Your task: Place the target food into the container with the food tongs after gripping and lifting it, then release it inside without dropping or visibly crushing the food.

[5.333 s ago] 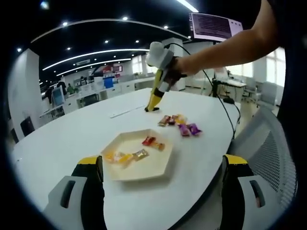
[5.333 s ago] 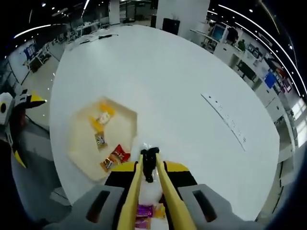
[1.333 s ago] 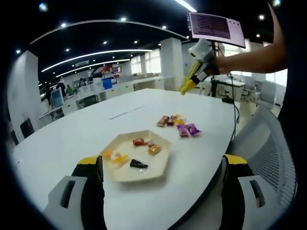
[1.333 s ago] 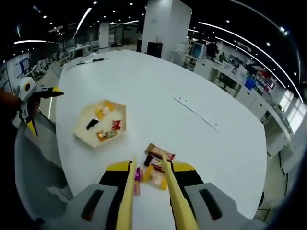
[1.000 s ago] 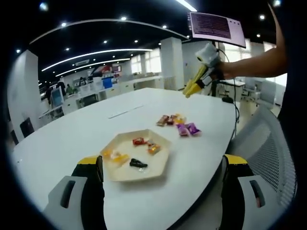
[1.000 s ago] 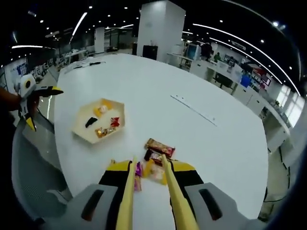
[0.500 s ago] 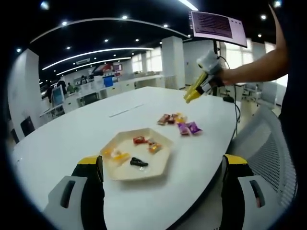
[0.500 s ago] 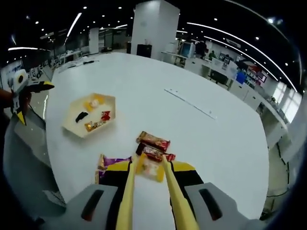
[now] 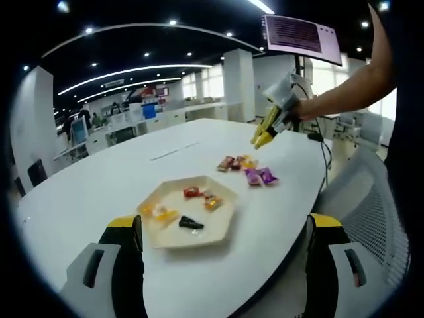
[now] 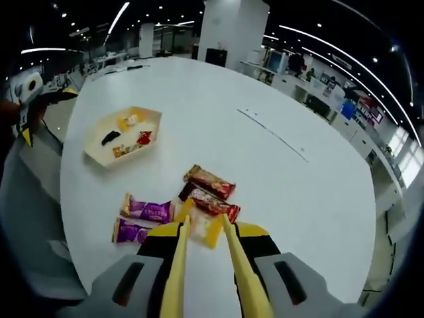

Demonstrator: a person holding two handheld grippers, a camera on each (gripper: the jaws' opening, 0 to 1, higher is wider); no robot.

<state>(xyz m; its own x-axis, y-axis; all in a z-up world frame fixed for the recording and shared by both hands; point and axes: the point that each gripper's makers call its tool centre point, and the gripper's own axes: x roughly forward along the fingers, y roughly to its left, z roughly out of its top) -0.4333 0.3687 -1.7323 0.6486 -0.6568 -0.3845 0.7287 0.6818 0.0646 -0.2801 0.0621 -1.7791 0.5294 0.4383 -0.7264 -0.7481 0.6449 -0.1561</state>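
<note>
Five wrapped snacks lie loose on the white table (image 10: 218,99) in the right gripper view: two purple packets (image 10: 147,211), one beside the other, two red-brown bars (image 10: 209,181) side by side, and a yellow packet (image 10: 207,226) at 6 o'clock of the bars. The yellow food tongs (image 10: 202,255) rise from the bottom of this view, their two arms parted, the tips just at the near edge of the yellow packet; nothing sits between them. Whether the tips touch the wrapper I cannot tell. The right gripper (image 10: 202,278) holds the tongs by their handles, with its jaws set apart around them.

At about 10 o'clock from the loose pile stands the hexagonal tray (image 10: 96,156), well apart from it, with several small wrapped pieces inside, among them a black one (image 10: 110,138) and a red one (image 10: 143,138).

From the left gripper view, the tray (image 9: 215,232) sits just ahead of the left gripper (image 9: 225,258), whose yellow-tipped jaws stand wide apart and bare. The loose pile (image 9: 248,170) lies at 1 o'clock of the tray, and above it the right gripper (image 9: 275,112) hangs with the tongs (image 9: 263,136) pointing down, clear of the table. A person's forearm (image 9: 344,89) reaches in from 2 o'clock.
</note>
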